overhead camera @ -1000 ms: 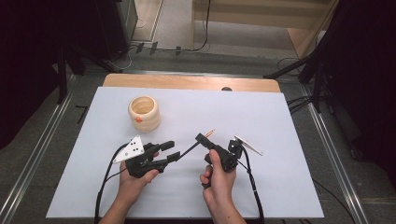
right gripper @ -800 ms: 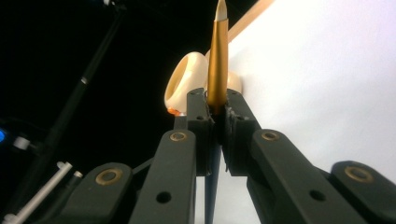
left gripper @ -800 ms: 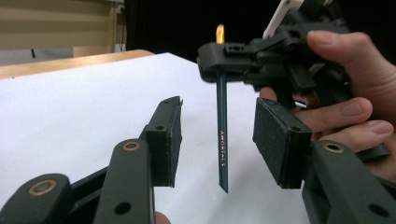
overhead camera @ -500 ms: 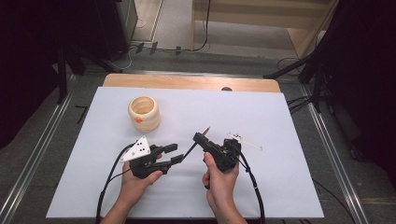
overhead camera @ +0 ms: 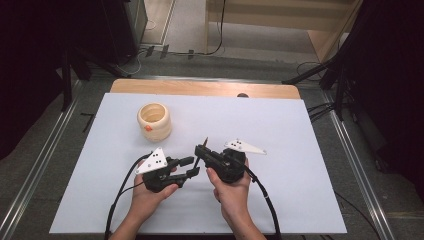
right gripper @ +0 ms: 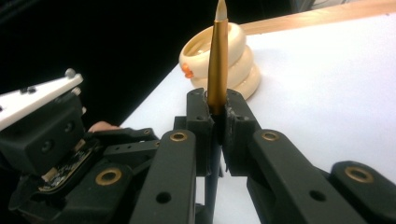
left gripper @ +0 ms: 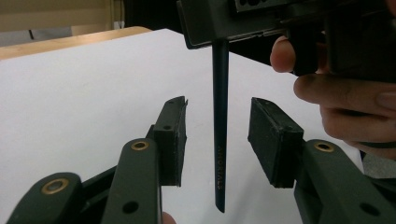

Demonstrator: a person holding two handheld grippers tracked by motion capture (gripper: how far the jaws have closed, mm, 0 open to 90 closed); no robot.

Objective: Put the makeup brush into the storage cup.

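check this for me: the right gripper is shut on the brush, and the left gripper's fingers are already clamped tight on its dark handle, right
Not quite. The right gripper is shut on the brush, but the left gripper has not clamped yet. Its fingers have just been closing and stand apart on either side of the dark handle, with a gap on both sides, as the left gripper view shows.

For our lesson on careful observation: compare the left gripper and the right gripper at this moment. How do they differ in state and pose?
The right gripper is shut on the brush, clamping its handle; the left gripper is open, its jaws having just been closing, with the brush's dark end between its pads, untouched. In the high view the right gripper points up-left, the left gripper points right. Both are black, hand-held and carry a white plate.
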